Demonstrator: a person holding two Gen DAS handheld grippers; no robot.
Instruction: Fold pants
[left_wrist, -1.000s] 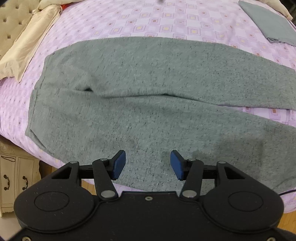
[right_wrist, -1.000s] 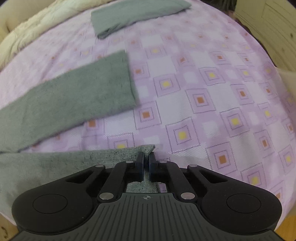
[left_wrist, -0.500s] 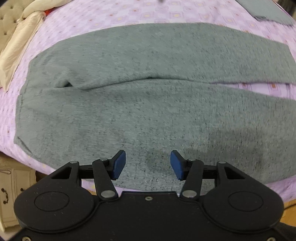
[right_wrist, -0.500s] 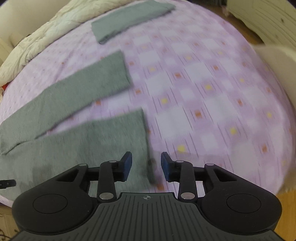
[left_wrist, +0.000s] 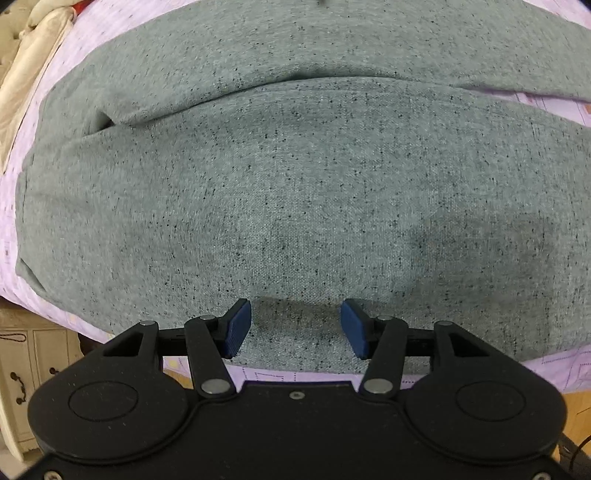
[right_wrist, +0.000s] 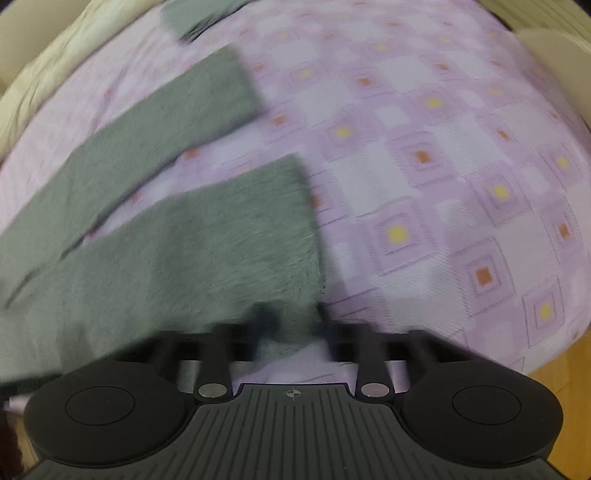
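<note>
Grey speckled pants (left_wrist: 295, 184) lie spread flat on a purple patterned bedsheet (right_wrist: 443, 184). My left gripper (left_wrist: 295, 325) hangs open close over the near edge of the upper part of the pants, blue pads apart with fabric below them. In the right wrist view both legs run in from the left: the far leg (right_wrist: 147, 136) and the near leg (right_wrist: 184, 251). My right gripper (right_wrist: 293, 325) is blurred at the near leg's hem corner. Its jaws are closing with that corner between the fingers, and a gap still shows.
A folded grey cloth (right_wrist: 192, 14) lies at the far side of the bed. A cream quilt (right_wrist: 55, 66) is bunched along the left. A cream drawer cabinet (left_wrist: 33, 369) stands below the bed's near edge. Wooden floor (right_wrist: 576, 387) shows at the right.
My left gripper has sunk closer to the pants, still open. My right gripper, shut at the hem corner a second ago, opened wide, and now its fingers stand closer together over that corner.
</note>
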